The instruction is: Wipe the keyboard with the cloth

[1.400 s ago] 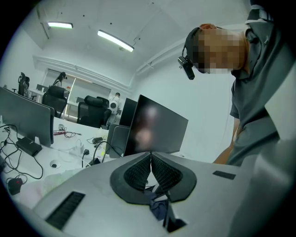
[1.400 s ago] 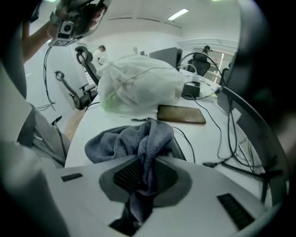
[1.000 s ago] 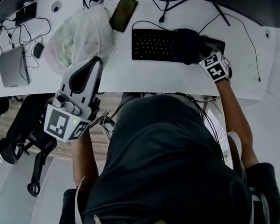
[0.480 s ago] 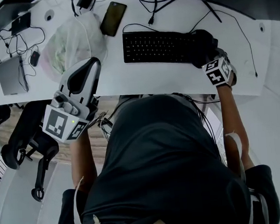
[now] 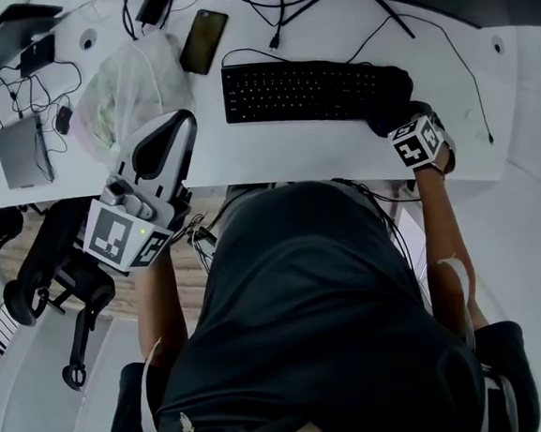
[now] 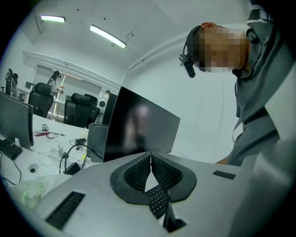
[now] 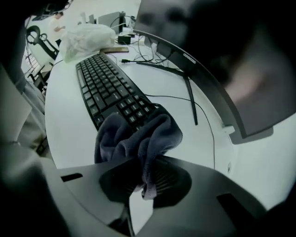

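The head view is taken up at its left by the left tongs [image 5: 180, 124], which are held off the near edge of the bench [image 5: 274, 153], away from the work. In the left gripper view they are seen clenched tip to tip with nothing between them. Just beyond them a crumpled plastic bag [image 5: 127, 86] is found, and a phone [image 5: 202, 40] further out. To their right the keyboard [image 5: 288, 91] is laid across the bench, most of its keys now uncovered. Its right end is covered by the dark cloth [image 5: 387, 97]. A fold of it is pinched in the right tongs [image 7: 144, 178], and the bulk is bunched just ahead of them on the last keys. Compared with a second ago, the cloth has been carried rightward from the middle-right keys to the end of the board. One sweep is therefore judged nearly finished, and a return pass leftward is probably called for before the keyboard can be counted wiped.
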The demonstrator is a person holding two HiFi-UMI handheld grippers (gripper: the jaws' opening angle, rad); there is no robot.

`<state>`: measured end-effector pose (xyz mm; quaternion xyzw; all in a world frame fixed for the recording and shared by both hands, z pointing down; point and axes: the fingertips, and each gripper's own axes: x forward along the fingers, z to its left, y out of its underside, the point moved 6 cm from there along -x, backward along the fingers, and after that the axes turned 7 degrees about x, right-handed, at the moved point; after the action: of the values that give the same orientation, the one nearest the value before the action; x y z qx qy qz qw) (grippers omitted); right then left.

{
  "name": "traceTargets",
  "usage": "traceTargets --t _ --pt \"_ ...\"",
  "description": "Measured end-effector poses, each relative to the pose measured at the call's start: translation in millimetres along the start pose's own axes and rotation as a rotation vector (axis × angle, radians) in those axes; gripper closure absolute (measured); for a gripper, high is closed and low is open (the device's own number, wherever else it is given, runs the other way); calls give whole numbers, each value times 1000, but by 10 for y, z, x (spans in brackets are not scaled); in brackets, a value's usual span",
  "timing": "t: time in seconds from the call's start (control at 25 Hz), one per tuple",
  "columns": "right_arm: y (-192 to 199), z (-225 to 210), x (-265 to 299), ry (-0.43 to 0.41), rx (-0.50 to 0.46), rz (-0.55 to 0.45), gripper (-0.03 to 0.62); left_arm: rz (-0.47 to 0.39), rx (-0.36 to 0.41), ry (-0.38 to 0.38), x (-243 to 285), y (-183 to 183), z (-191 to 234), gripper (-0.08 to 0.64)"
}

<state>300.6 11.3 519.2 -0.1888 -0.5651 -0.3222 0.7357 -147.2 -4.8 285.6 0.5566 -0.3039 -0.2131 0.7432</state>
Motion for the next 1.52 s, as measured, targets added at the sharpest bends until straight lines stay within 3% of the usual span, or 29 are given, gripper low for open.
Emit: traceTargets --t 0.12,0.28,0.44,0.56,0.84,1.12,1.4,1.52 --pt "-369 409 4 -1 -143 -46 540 -3 7 23 117 -14 -125 548" --pt "-917 997 -95 -115 -262 -161 540 -7 16 33 193 -52 -222 548" --pt "-1402 1449 -219 -222 -312 -255 540 -6 9 23 162 -31 -254 548" --pt "-1725 1894 -304 -288 -422 -317 540 -7 -1 9 89 14 -229 548" --pt "-2288 2482 -384 -336 -645 -343 540 -21 -22 -18 -131 78 -99 548" --pt "-2675 2744 -382 -463 -632 -333 540 -38 -29 -29 -256 112 76 548" --pt "-2154 2049 -350 -443 -373 -256 540 -82 -13 -90 -550 91 222 548" --pt "-1924 1776 -615 -581 -217 -333 540 -94 -11 -101 -645 102 257 548"
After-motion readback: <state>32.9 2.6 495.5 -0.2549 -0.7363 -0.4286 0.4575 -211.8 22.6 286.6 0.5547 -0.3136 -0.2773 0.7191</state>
